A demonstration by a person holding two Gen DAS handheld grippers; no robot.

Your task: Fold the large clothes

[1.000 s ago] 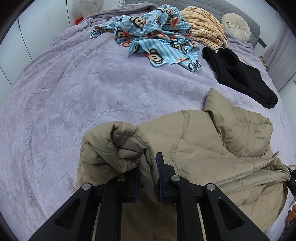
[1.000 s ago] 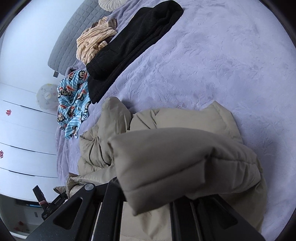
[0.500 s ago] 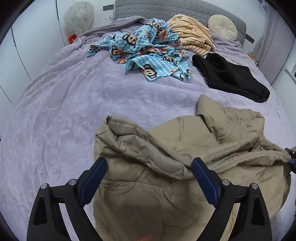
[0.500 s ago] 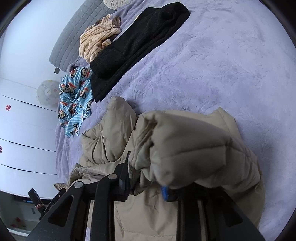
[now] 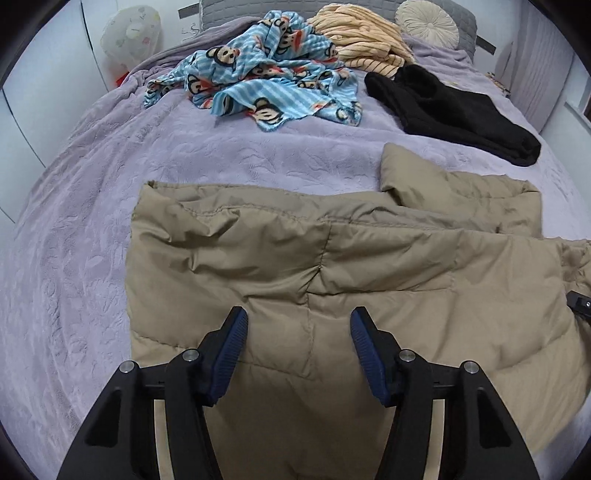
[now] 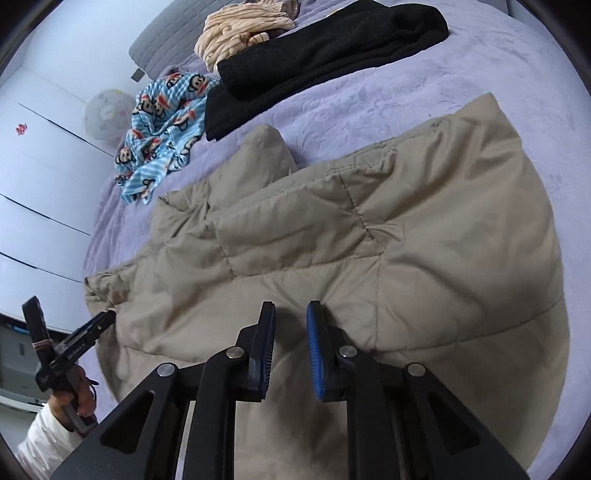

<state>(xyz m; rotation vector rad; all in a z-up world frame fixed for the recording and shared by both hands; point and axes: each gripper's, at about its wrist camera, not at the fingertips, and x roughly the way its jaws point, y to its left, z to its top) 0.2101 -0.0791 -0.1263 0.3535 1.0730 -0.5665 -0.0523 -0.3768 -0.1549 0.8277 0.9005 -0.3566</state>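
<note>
A tan padded jacket (image 5: 332, 280) lies folded over on the purple bedspread (image 5: 92, 229), its upper layer spread flat with a sleeve end poking out at the back right. It also shows in the right wrist view (image 6: 388, 236). My left gripper (image 5: 299, 321) is open and empty just above the jacket's near part. My right gripper (image 6: 290, 314) is open with a narrow gap between the pads, empty, over the jacket's near edge. The left gripper also shows at the lower left of the right wrist view (image 6: 70, 350).
At the back of the bed lie a blue monkey-print garment (image 5: 266, 85), a striped peach garment (image 5: 365, 44), a black garment (image 5: 454, 110) and a round cushion (image 5: 426, 22). White wardrobe doors (image 6: 37, 177) stand along the left side.
Both grippers held jacket folds a second ago; the left let go first, then the right. The lifted layer now lies flat over the jacket, and both grippers have drawn back.
</note>
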